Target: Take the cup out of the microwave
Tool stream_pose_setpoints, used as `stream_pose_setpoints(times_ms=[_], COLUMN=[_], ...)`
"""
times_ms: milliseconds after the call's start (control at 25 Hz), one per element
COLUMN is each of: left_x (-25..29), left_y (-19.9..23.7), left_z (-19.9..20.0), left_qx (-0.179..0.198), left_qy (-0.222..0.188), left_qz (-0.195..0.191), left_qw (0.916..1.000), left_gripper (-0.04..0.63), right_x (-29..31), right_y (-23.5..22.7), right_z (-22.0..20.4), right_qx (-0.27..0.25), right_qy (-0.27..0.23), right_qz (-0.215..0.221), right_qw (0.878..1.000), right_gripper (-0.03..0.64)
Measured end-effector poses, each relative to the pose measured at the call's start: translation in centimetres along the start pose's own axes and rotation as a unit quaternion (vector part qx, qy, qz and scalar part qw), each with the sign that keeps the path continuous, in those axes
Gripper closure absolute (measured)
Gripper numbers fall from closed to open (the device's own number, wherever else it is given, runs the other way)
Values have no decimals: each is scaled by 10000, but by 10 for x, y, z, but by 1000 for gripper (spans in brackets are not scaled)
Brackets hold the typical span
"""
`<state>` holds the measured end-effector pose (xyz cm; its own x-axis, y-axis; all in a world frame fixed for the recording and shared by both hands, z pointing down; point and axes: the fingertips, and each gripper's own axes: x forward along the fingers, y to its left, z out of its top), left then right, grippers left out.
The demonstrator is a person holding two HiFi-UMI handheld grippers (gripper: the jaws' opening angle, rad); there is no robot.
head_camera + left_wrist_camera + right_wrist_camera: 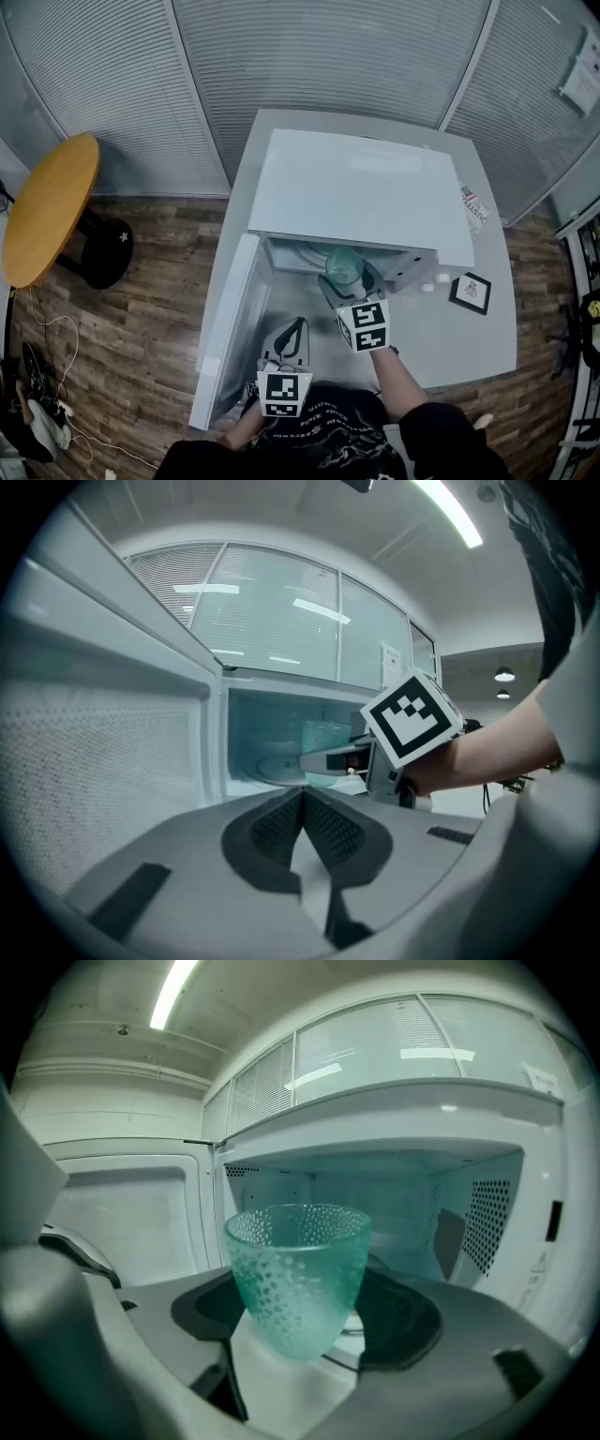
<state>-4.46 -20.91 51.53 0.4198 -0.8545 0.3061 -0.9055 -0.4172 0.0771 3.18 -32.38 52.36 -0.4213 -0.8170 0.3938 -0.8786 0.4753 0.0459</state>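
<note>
The right hand-held gripper (305,1335) is clamped on the green dimpled glass cup (298,1269), with the open microwave (487,1147) cavity just ahead. The left hand-held gripper (302,803) has its jaws together and empty, with the door (94,733) to its left.

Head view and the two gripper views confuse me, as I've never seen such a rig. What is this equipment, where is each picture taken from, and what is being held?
There is no robot here: a person holds a two-jaw gripper in each hand. The head view comes from a camera on the person's head, looking down on a white microwave on a grey table, its door open. The other two views come from cameras riding on the grippers, each looking along its own jaws. The right gripper is closed on a green dimpled cup at the microwave's mouth. The left gripper is shut and empty. The black-and-white cubes are part of the grippers. A small marker card lies on the table.
</note>
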Motion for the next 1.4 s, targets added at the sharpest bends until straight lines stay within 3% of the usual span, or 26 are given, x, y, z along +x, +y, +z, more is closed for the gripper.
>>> stream_pose_setpoints(times_ms=[1400], left_x=[-14], left_y=[-19], left_z=[5], left_qx=[260], left_qy=[-210], left_qz=[-305], left_qw=[9990], left_gripper=[588], right_x=[-100], right_y=[-3], right_z=[-41], right_qx=[292], right_qy=[21], right_qz=[-644], right_qw=[9975], right_gripper=[253])
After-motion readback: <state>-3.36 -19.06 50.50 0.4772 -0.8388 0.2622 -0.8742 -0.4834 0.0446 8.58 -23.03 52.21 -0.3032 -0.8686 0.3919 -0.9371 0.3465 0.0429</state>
